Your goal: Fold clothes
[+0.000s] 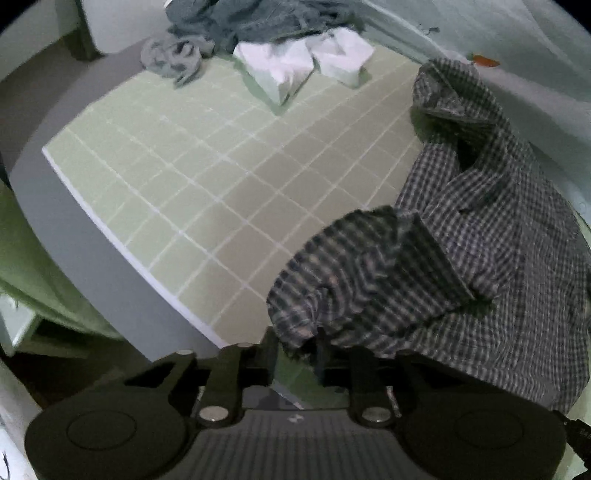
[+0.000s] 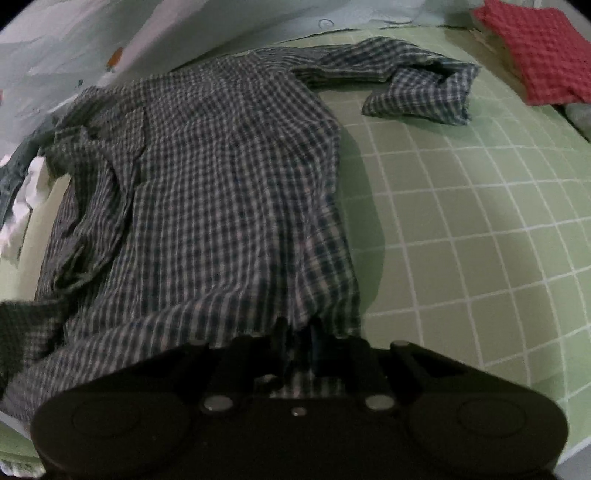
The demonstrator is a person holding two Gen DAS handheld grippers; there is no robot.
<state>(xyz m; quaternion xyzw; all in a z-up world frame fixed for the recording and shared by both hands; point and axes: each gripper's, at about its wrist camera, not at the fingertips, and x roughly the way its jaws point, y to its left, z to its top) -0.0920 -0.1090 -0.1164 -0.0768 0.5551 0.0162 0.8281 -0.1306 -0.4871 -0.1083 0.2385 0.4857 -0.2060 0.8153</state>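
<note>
- The checked shirt [image 2: 221,192] lies spread over a green mat [image 2: 480,221] ruled with white grid lines, and covers the left and middle of the right wrist view.
- One sleeve [image 2: 417,85] of the shirt stretches out to the far right, its cuff end folded back on the mat.
- The right tool [image 2: 299,343] sits at the shirt's near hem, its jaws drawn narrow with the checked cloth bunched between them, so it grips the hem.
- The left tool [image 1: 295,350] is at the near edge of the mat, with a rumpled fold of the same shirt [image 1: 461,240] hanging over and between its fingers.
- The left tool's jaws stand a little apart; the blur hides whether they still pinch the cloth, so I cannot tell if it holds.
- In the left wrist view the shirt is heaped along the right side, leaving most of the mat [image 1: 184,184] bare.
- The mat rests on a grey desk [image 1: 110,277], whose surface shows round the mat's near left edge.
- At the far end of the mat are two folded white cloths [image 1: 306,62] side by side.
- Behind them lies a pile of grey-blue clothes [image 1: 251,22], and a small crumpled grey piece [image 1: 171,57] sits just to the left.
- A folded red cloth [image 2: 539,51] with a bumpy weave lies at the far right corner in the right wrist view.
</note>
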